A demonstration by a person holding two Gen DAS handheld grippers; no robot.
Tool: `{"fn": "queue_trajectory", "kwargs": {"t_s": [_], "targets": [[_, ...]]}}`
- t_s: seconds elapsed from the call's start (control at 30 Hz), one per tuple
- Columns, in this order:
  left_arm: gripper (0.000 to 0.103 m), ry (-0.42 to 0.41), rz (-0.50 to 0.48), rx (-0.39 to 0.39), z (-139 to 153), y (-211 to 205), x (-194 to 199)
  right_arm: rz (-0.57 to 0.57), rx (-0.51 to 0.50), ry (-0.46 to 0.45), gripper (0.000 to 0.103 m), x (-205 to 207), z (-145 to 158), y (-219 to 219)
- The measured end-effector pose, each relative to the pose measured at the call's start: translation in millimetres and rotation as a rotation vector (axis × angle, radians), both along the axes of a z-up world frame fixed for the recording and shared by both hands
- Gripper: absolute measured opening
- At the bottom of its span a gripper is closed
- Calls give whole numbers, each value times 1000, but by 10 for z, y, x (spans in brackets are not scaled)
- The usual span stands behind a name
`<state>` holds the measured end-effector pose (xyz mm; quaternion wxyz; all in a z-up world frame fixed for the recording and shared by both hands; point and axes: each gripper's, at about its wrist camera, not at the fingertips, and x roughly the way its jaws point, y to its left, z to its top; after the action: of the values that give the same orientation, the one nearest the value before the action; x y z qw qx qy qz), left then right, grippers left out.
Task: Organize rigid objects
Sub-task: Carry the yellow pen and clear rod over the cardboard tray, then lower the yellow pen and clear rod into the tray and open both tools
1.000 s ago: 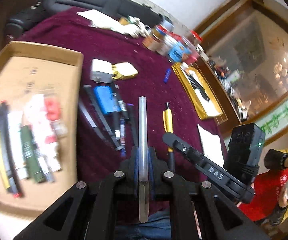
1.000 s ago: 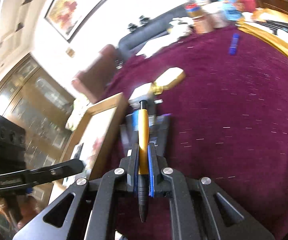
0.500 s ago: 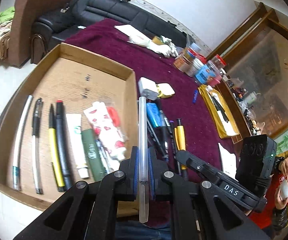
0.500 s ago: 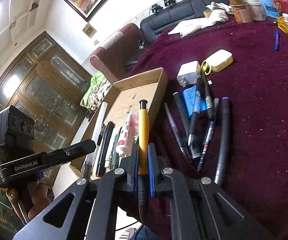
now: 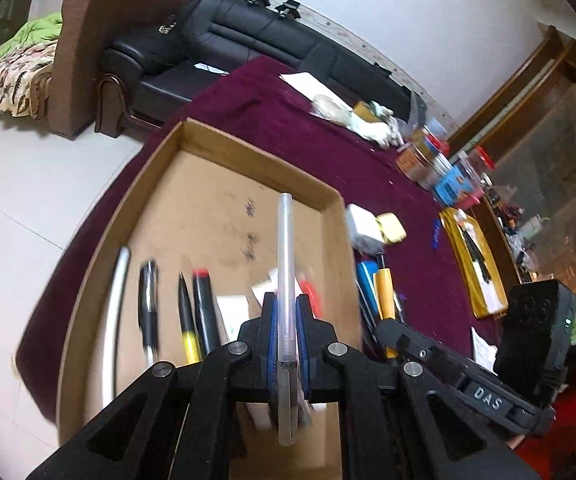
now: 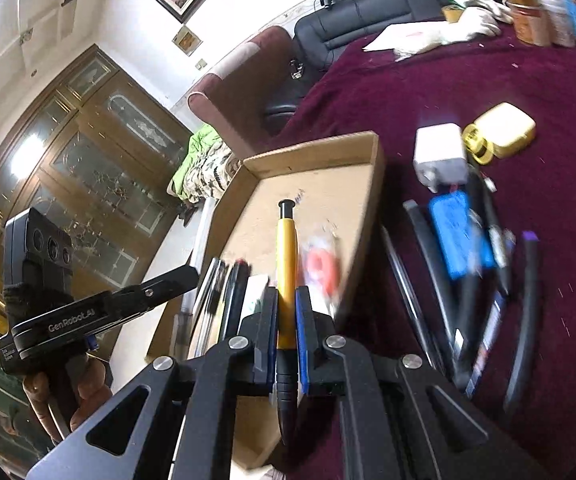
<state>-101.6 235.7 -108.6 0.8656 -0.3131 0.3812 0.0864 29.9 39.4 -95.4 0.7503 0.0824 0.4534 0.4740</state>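
My left gripper [image 5: 286, 320] is shut on a clear plastic pen [image 5: 286, 256] and holds it over the cardboard tray [image 5: 216, 184]. Several pens [image 5: 192, 312] and tubes lie side by side in the tray. My right gripper [image 6: 286, 312] is shut on a yellow pen with a black tip [image 6: 286, 264], above the tray's right part [image 6: 327, 184]. The right gripper also shows at the right of the left wrist view [image 5: 439, 356]; the left gripper shows at the left of the right wrist view [image 6: 100, 308].
Loose pens [image 6: 463, 292], a blue card [image 6: 457, 232], a white charger [image 6: 439, 156] and a yellow case [image 6: 503, 128] lie on the maroon tablecloth [image 6: 467, 80] right of the tray. Jars [image 5: 427, 156] and papers stand at the far edge. A black sofa [image 5: 248, 40] is behind.
Both grippers have moved left from over the loose pens to over the tray, each still holding its pen. The tray now fills the middle of both views.
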Motion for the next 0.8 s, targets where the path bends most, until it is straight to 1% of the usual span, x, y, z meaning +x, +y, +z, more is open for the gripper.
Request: {"fn": "queue_trajectory", "kwargs": {"t_s": [0.1,0.23,0.33,0.4,0.47,0.5,0.53,0.57,0.6,0.63,0.67,0.7,0.8], "targets": [[8,44,19,32,-100,135,221,-7,-28,-8,8,141,-15,271],[8,102,28,69,-267,224,427,-16,-71,4,8,269,-123,515],[8,132,24,74,-390,234,508,-20,-106,8,8,288,-199,595],[8,149,26,76,-430,238,527,-20,-123,15,8,297,-259,620],[9,149,37,96,-419,232,528,-27,-129,26,8,299,-302,619],[15,148,45,105,-410,230,523,-29,-126,22,10,291,-287,624],[31,149,45,106,-406,224,524,-26,-125,27,12,287,-279,627],[40,149,44,104,-403,222,530,-23,-120,35,18,289,-274,629],[57,145,46,107,-393,216,520,-18,-105,43,30,287,-258,619],[62,137,51,114,-374,210,512,-16,-89,45,37,275,-232,592],[62,124,55,127,-337,193,489,-15,-74,45,46,263,-203,560],[62,115,58,137,-303,176,467,-7,-49,47,49,244,-164,504],[62,87,69,144,-174,77,363,1,-11,30,49,145,-32,227]]}}
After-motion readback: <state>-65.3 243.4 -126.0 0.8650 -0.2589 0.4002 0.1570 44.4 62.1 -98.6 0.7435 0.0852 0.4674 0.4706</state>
